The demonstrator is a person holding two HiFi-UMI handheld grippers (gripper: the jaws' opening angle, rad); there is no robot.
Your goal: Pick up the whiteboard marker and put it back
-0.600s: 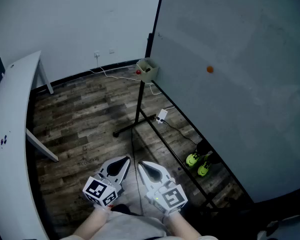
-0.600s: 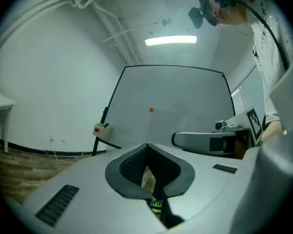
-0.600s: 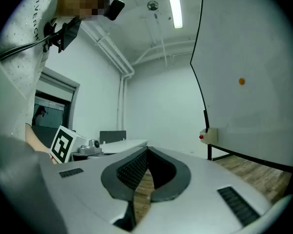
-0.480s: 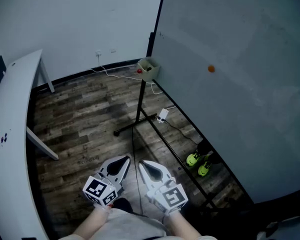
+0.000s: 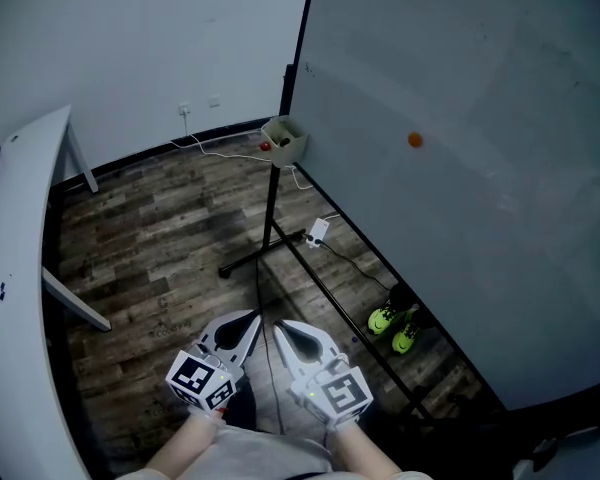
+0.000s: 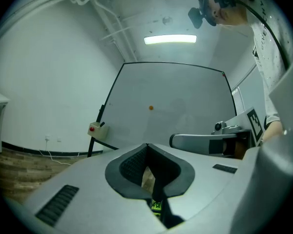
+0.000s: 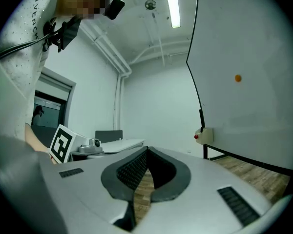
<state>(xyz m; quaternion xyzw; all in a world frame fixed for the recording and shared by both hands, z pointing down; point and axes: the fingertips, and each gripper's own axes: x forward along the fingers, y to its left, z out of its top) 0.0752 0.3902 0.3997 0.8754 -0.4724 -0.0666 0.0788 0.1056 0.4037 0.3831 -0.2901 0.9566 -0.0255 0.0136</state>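
A large whiteboard (image 5: 460, 168) on a black stand fills the right side. At its left edge hangs a small beige box (image 5: 286, 136) with a red round thing (image 5: 265, 147) on its side. A dark stick-like item (image 6: 102, 124) pokes out of the box; I cannot tell whether it is the marker. An orange magnet (image 5: 414, 140) sticks to the board. My left gripper (image 5: 246, 326) and right gripper (image 5: 290, 332) are held low and side by side near my body, far from the box. Both are shut with nothing between the jaws.
A white table (image 5: 20, 228) runs along the left. The stand's black legs (image 5: 245, 260) and lower rail (image 5: 350, 318) cross the wood floor. A white plug and cable (image 5: 317, 232) and neon-green shoes (image 5: 394, 326) lie under the board.
The head view has shifted a little, so the room sits slightly further left. Both grippers stay shut in the same place.
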